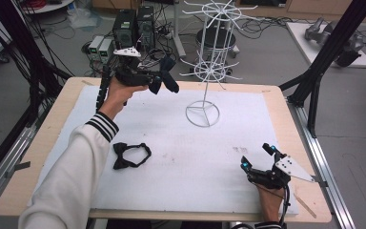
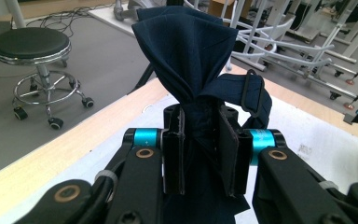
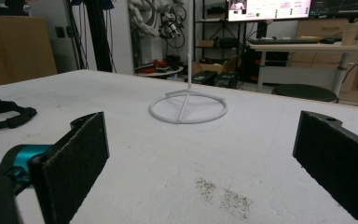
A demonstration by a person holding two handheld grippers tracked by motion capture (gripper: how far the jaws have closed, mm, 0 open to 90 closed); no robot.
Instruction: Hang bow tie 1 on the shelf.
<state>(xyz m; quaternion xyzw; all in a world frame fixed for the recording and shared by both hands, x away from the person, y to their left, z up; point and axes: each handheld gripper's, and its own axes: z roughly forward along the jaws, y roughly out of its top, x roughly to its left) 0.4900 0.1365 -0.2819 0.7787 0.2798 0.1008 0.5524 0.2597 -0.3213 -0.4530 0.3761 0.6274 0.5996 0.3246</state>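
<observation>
Item: navy bow tie (image 2: 193,60), clamped at its knot between my left gripper (image 2: 200,154) pads. I am aiming its strap loop at a white rack (image 1: 205,71) hook ahead, keeping the pinch firm. Right gripper (image 1: 259,160) is resting wide apart; black bow tie (image 1: 131,155) is lying aside.

L arm w/ white sleeve (image 1: 71,176) is reaching fwd & up over the far-left part of the table, hand (image 1: 119,93) gripping the left gripper (image 1: 164,78), which is hanging raised above the surface, pointing right. Its jaws are clamping tight on a dark blue bow tie (image 2: 191,56). R hand (image 1: 269,200) is sitting low near the table's near-right corner, holding the right gripper (image 1: 256,156) w/ jaws spread wide, nothing btwn them.
</observation>
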